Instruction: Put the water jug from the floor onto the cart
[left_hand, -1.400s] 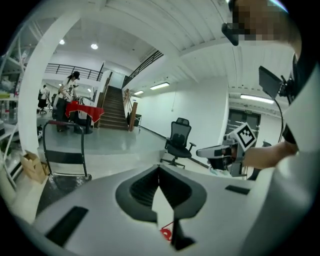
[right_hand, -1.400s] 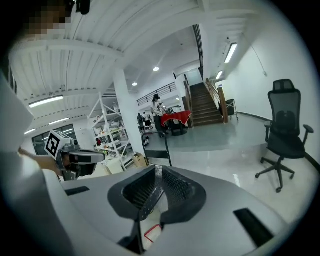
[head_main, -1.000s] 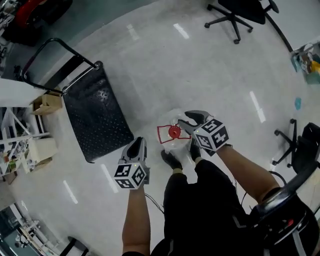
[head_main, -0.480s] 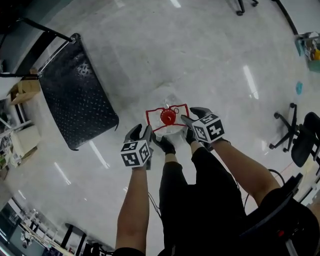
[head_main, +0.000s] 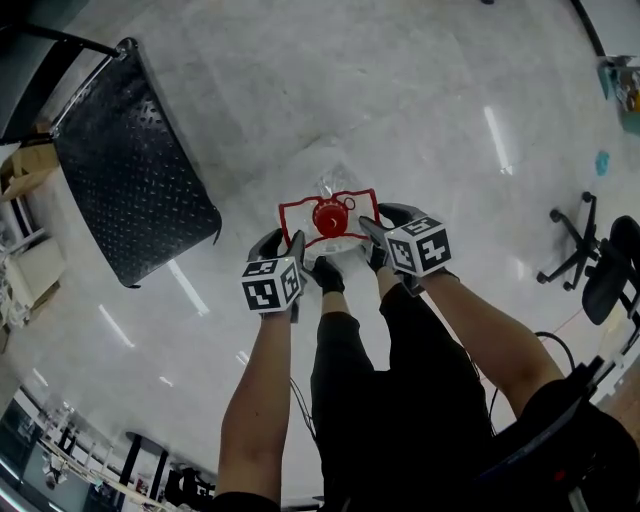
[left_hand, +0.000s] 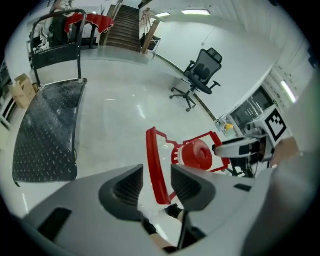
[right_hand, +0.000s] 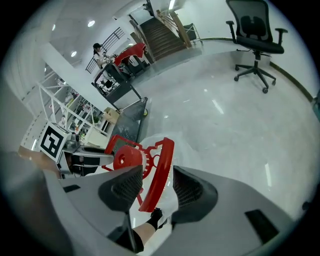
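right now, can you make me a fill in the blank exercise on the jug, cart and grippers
1. The jug stands on the ____.
2. Its cap is ____ in colour.
3. The left gripper and the right gripper each have a bar of the handle between jaws that stand ____.
4. In the head view the cart lies to the jug's ____.

Missing words: floor; red; open (both have just been opening); left.

Both hands drop toward the floor: the left gripper (head_main: 284, 243) and right gripper (head_main: 386, 222), jaws just opened wide, now straddle opposite bars of the red handle frame (left_hand: 153, 165) on the water jug (head_main: 328, 217), no longer clear of it
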